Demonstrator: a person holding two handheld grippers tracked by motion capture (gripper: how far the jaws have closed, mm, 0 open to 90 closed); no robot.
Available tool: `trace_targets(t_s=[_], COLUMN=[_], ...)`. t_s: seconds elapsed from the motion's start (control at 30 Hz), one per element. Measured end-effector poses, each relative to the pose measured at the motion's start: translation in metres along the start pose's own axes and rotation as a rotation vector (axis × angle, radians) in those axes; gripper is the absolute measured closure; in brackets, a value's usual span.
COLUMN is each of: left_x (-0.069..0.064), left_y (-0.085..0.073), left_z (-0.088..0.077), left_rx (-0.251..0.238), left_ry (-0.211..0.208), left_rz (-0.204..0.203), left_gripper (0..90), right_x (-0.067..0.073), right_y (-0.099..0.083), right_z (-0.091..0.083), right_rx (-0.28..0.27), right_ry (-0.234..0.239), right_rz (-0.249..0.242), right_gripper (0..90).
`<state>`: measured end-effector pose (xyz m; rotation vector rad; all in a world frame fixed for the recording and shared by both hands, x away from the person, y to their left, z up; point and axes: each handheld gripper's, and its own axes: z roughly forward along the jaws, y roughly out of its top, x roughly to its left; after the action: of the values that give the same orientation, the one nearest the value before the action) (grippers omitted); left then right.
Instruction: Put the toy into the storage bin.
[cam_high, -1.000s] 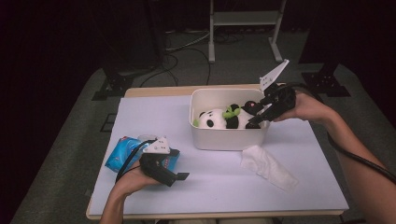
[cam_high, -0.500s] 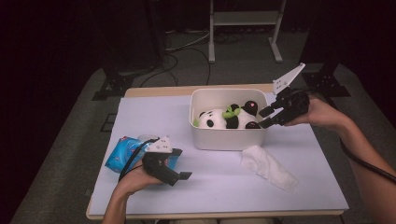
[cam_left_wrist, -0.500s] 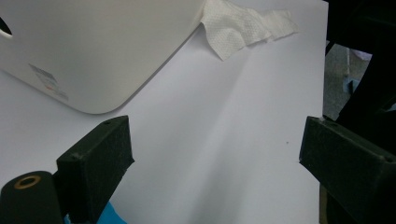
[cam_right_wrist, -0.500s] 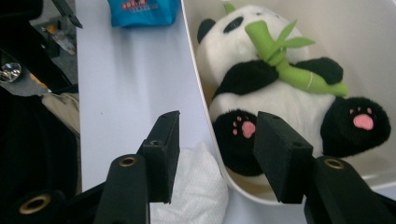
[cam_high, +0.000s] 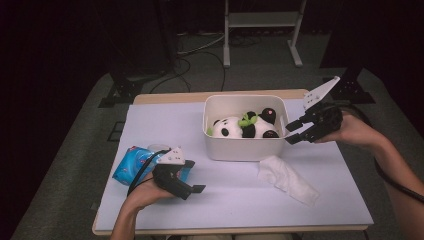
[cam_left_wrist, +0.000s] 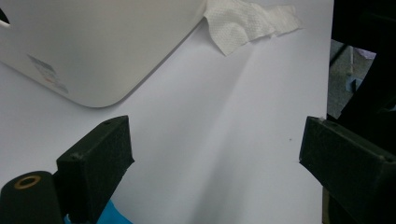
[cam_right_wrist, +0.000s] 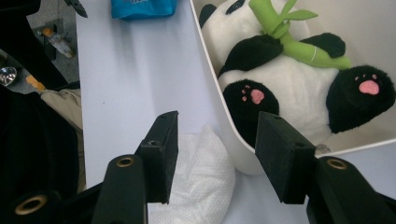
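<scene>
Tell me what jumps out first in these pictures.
A plush panda hugging a green bamboo sprig lies in the white tub at mid-table. The right gripper hovers open by the tub's right end. A crumpled white tissue lies in front, and a blue packet sits near the left gripper.

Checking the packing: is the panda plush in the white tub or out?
In: the black-and-white panda plush lies inside the white plastic tub.

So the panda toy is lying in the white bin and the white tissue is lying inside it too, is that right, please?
Not quite. The panda toy does lie in the white bin, but the white tissue lies outside it, on the table by the bin's front right corner, as the high view shows.
</scene>
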<state>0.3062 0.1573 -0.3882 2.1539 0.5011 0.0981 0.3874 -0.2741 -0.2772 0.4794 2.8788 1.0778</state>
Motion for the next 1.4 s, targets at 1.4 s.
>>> trace_targets(t_s=[1.4], left_x=[0.000], left_y=[0.000], left_z=[0.003], left_rx=[-0.004], left_ry=[-0.010], left_rz=[0.008], left_gripper=[8.9], right_x=[0.017], right_y=[-0.081], right_z=[0.020], right_rx=[-0.085], right_ry=[0.013], right_rz=[0.104], right_gripper=[48.2])
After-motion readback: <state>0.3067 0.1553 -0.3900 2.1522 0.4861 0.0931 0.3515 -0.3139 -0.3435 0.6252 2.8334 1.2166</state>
